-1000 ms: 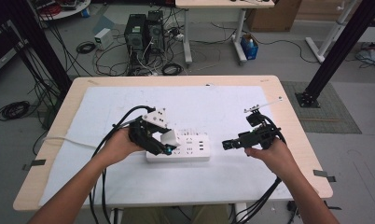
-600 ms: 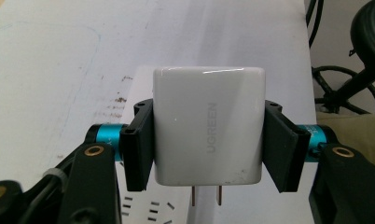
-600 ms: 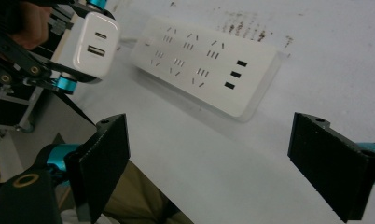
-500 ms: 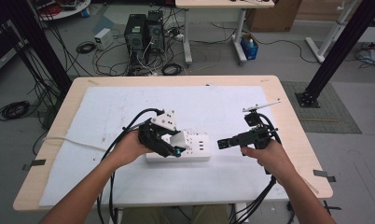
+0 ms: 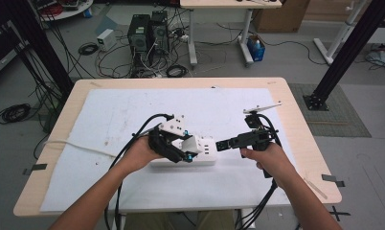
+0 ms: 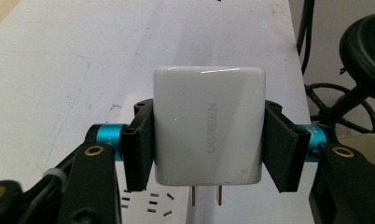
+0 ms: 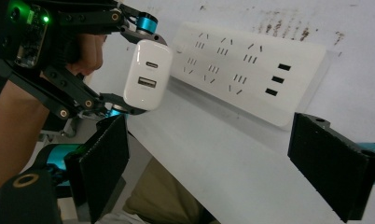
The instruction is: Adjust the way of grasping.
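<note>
Left gripper (image 6: 206, 154) clamps a white square plastic charger (image 6: 208, 126) above a white rectangular power strip (image 5: 200, 154); right gripper (image 7: 223, 172), jaws apart, holds nothing, so misaligned prongs could shove the unbraced strip.

Even, bright overhead light, soft shadows, faint glare on the white charger (image 6: 207, 126), near fingers (image 7: 101, 163) slightly blurred.

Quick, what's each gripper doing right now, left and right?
Left gripper: closed on the white charger, prongs pointing down at the power strip.
Right gripper: open, nothing between its jaws, beside the strip's end.
</note>
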Action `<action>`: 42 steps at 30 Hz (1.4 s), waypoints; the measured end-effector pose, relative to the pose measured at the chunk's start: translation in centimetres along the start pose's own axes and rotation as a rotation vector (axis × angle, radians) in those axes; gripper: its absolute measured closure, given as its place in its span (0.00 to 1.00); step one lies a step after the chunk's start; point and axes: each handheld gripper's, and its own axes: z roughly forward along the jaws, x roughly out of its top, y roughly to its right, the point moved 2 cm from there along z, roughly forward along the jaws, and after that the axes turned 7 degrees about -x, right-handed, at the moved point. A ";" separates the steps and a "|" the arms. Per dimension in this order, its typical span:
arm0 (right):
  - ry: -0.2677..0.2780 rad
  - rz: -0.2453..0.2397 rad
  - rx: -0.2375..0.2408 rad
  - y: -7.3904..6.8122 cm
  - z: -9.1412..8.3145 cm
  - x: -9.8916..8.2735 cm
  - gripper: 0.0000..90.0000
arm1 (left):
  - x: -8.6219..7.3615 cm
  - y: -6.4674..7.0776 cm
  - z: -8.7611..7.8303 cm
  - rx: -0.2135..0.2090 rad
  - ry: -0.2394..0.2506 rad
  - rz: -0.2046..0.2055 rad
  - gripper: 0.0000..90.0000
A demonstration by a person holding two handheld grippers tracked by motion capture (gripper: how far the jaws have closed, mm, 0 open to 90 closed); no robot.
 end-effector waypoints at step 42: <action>-0.121 0.117 0.071 -1.9 4.9 2.0 0.29 | 1.4 0.9 1.8 0.028 0.030 0.059 0.47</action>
